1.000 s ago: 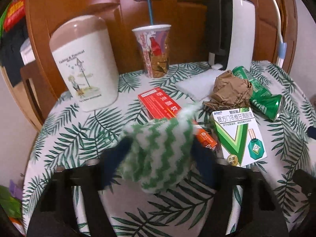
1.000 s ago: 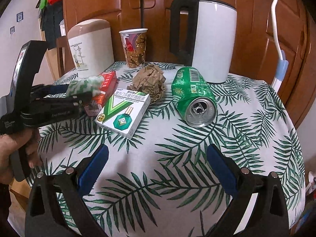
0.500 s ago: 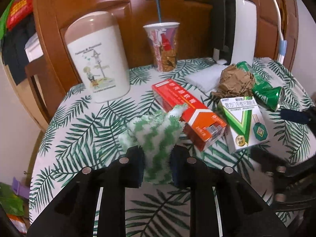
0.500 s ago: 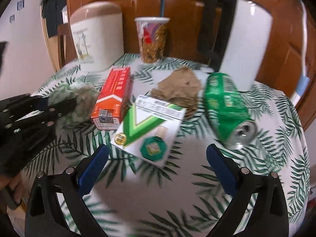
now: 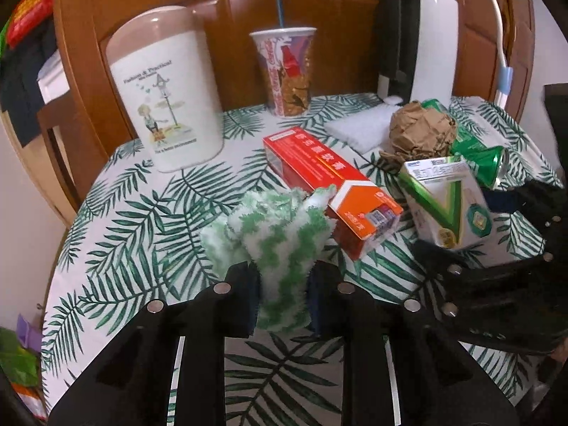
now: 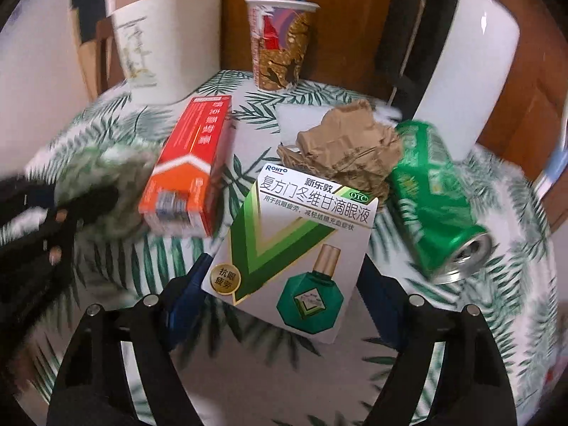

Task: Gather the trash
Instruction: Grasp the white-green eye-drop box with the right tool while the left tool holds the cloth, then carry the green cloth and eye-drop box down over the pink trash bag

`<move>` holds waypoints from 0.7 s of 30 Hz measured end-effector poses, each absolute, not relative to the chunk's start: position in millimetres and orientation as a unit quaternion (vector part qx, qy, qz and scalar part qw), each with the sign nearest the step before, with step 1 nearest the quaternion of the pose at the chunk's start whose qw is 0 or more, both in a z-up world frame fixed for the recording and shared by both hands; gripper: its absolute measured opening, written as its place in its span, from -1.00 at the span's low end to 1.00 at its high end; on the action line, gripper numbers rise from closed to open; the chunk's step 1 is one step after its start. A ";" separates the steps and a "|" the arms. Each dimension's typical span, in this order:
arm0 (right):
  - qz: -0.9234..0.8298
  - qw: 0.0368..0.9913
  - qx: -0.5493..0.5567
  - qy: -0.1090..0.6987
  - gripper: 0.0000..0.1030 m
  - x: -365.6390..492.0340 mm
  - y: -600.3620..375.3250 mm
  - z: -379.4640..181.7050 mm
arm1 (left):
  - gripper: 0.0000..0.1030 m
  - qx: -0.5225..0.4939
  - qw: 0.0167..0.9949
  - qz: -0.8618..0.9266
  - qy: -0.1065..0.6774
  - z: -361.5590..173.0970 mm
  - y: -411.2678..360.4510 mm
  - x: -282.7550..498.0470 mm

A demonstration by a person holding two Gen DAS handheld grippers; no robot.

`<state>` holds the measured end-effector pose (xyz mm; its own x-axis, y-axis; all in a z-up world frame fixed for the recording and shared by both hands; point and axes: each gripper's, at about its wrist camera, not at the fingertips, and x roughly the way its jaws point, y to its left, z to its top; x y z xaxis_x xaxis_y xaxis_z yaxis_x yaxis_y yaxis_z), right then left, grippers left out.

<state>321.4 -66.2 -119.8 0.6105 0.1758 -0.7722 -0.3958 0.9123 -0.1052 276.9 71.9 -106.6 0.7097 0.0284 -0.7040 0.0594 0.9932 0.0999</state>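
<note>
1. Left tongs (image 5: 282, 293): clamping a green-and-white cloth (image 5: 280, 234) between both pads, directly ahead of the tips and just short of the red box (image 5: 330, 181).
2. Right tongs (image 6: 280, 301): jaws spread and straddling the eye-drop box (image 6: 298, 245); pad contact not clearly showing, so not yet gripping by the look of it.
3. Remaining trash, ahead of the right tongs: paper wad (image 6: 344, 152) just beyond the eye-drop box, green can (image 6: 436, 198) lying on its side to the right of it.
4. Risk: eye-drop box slipping or pivoting out on closing, since the jaws are sitting near its lower corners and one edge appears propped on the wad.
5. Risk: right jaw nudging the can on closing, sending it rolling toward the table (image 6: 497, 319) edge.
6. Risk: loose cloth sagging and dragging against the red box while being carried.
7. Containers: lidded bin (image 5: 167, 85) standing far ahead and left of the left tongs, lid shut, contents hidden; lid needing opening before any drop.
8. Cup (image 5: 287, 71) with straw, far ahead: contents not showing.
9. Kettle (image 6: 461, 46), far ahead and right: contents not showing.
</note>
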 end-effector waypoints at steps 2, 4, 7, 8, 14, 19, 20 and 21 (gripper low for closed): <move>0.173 0.886 -0.144 0.405 0.55 314.5 -70.7 -119.2 | -0.46 0.059 0.921 -0.007 0.385 -107.8 70.5 278.2; 0.177 0.886 -0.145 0.404 0.56 314.1 -73.3 -118.7 | -0.41 0.058 0.919 -0.007 0.390 -109.1 69.4 280.3; 0.188 0.882 -0.144 0.406 0.55 314.5 -73.6 -117.0 | -0.47 0.062 0.914 -0.012 0.400 -111.7 66.5 282.3; 0.194 0.883 -0.138 0.405 0.54 313.1 -74.8 -114.9 | -0.60 0.057 0.915 -0.016 0.400 -111.6 67.4 280.5; 0.218 0.894 -0.118 0.374 0.54 279.5 -95.4 -99.6 | -0.67 0.041 0.922 -0.029 0.385 -105.3 67.4 261.4; 0.235 0.898 -0.103 0.358 0.54 243.1 -118.3 -92.1 | -0.67 0.042 0.925 -0.037 0.376 -95.6 56.9 230.3; 0.237 0.899 -0.101 0.354 0.54 232.1 -123.5 -90.5 | -0.67 0.043 0.926 -0.040 0.372 -93.1 53.2 219.1; 0.239 0.899 -0.097 0.353 0.54 223.1 -128.2 -89.7 | -0.67 0.043 0.927 -0.042 0.370 -91.4 50.9 210.6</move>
